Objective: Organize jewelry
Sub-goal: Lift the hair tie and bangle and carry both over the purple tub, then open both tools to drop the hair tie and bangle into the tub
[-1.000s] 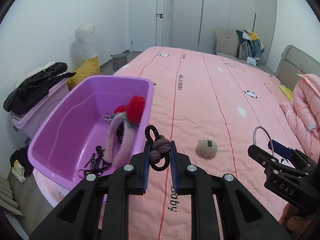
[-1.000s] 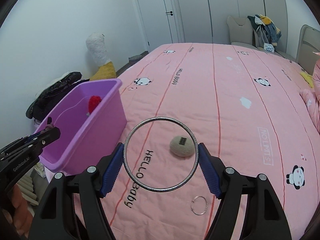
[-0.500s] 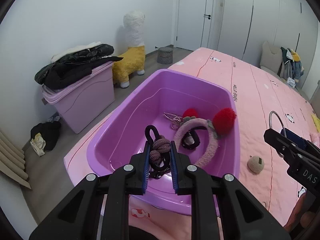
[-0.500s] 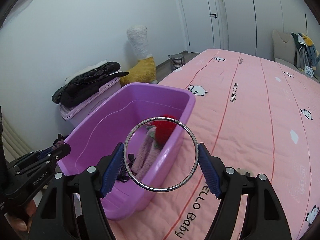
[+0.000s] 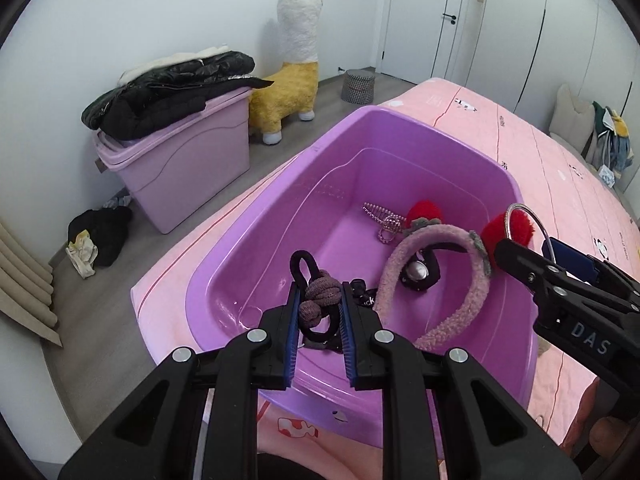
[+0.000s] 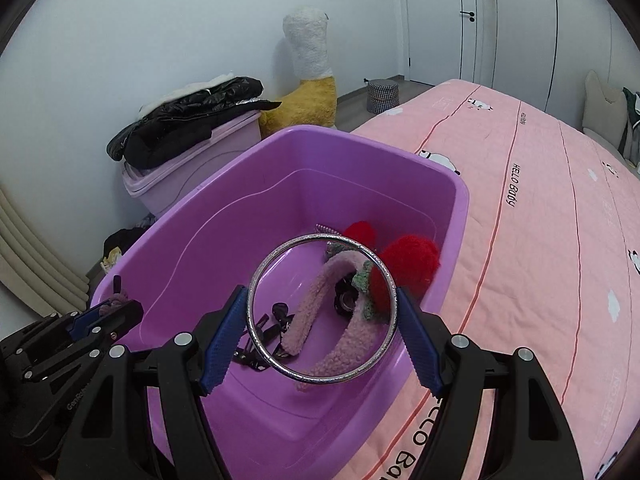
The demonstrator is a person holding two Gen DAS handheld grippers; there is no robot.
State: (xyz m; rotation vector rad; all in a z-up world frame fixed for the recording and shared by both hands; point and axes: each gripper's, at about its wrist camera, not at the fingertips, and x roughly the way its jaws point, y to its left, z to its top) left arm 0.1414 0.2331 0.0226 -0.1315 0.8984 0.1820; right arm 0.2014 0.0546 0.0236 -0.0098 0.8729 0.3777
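The pink bed [image 6: 540, 240] carried everything, and the purple tub [image 5: 472, 152] sat on its corner nearest the floor, its rim close to the bed's edge, which suited it as a single collecting place for the loose pieces. Inside, toward the tub's right wall, lay a fuzzy pink headband [image 5: 460, 280] with red pompoms, a small clip beside it and dark bits on the floor of the tub; the left half of the floor was bare, so that half looked like the open room for dropping more.

The right gripper [image 6: 322, 312] hung over the tub's near rim, fingers spread wide and pressed against both sides of a silver bangle [image 6: 320, 378], gripped across its width so it could not swing. The left gripper [image 5: 320, 312] hovered over the near-left corner of the tub, fingers nearly closed and pinching a knotted hair tie [image 5: 318, 300], whose black loop stuck up above the pads. Both pieces were inside the rim line, so letting go would probably land them in the tub.
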